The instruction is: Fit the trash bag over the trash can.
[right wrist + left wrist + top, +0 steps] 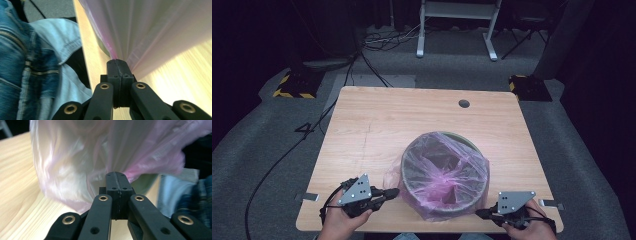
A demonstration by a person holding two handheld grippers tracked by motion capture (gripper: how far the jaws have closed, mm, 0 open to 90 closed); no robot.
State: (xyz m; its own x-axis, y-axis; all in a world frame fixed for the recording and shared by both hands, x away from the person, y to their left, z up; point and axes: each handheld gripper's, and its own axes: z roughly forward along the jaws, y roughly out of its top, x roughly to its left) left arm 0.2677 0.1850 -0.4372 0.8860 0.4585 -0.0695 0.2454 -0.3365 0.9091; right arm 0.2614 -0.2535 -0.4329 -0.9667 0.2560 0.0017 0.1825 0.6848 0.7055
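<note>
A: Where is the bin (447, 192) seen?
B: It is seen standing on the wooden table (377, 120), close to the edge where the person sits. A thin pink bag (444, 167) is laid inside it and folded down over its rim.

A: Where is the left gripper (391, 192) found?
B: It is held just left of the bin, low by the table top. A loose flap of the pink bag hangs there, right at its tip.

A: How are its fingers (111, 185) set?
B: They are pressed tight together. In the left gripper view, the pink bag (82, 162) is bunched up right at the tip, and a fold of it seems to be pinched there.

A: And the right gripper (480, 214)?
B: It is held just right of the bin, near the bottom of its side. A grey plate is seen on top of it.

A: What is done by its fingers (113, 67)?
B: They are shut tight too. In the right gripper view, the bag (150, 30) is pulled into tight folds that all run down to the tip, so the plastic is gripped there.

A: What else is seen by the bin?
B: Blue jeans (27, 65) are seen beside the table edge.
</note>
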